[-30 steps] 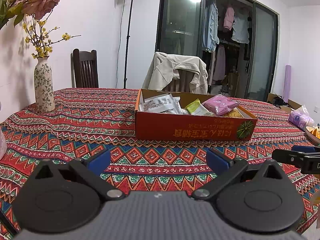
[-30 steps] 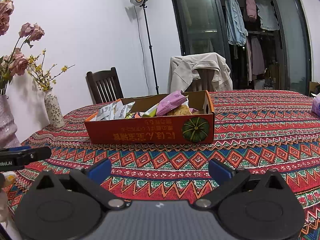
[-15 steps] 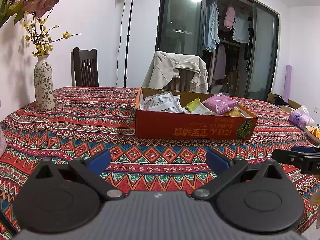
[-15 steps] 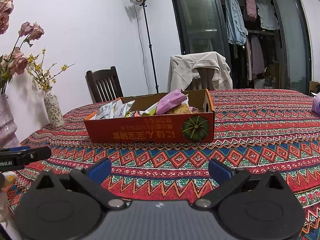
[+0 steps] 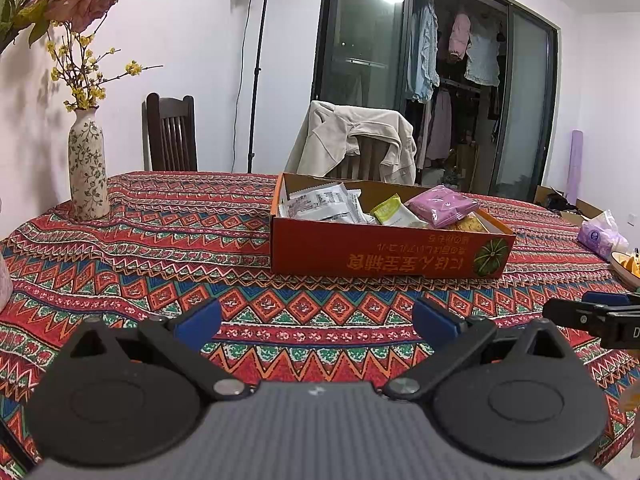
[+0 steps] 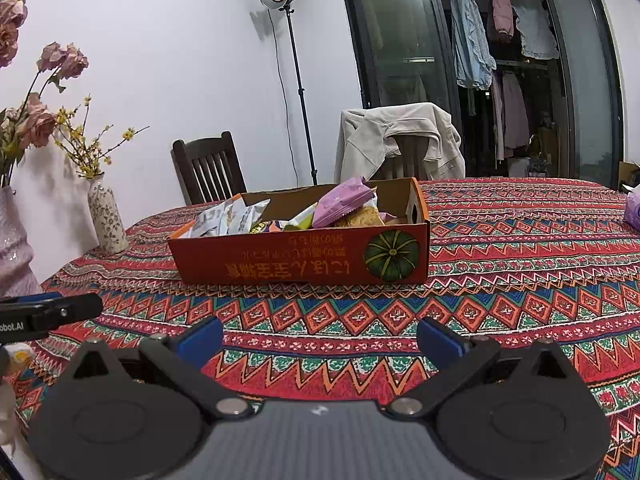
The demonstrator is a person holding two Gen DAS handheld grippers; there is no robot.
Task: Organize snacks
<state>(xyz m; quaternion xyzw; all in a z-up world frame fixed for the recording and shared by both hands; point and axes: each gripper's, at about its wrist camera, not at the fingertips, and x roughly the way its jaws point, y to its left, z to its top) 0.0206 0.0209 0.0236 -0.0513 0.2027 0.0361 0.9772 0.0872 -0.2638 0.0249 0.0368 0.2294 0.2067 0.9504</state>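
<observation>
An orange cardboard box with a pumpkin picture sits on the patterned tablecloth, ahead of both grippers. It holds several snack packets: white ones at the left, a green-yellow one, a purple one. My left gripper hangs open over the cloth, well short of the box, with nothing between its blue pads. Over to the right, my right gripper is open and empty too. Each gripper's tip shows at the edge of the other's view.
A flowered vase stands at the table's left, with a pink vase nearer. A tissue pack and a bowl lie at the right. Two chairs stand behind the table, one draped with a beige jacket.
Both views have crept slightly closer to the box. Nothing was taken hold of or let go.
</observation>
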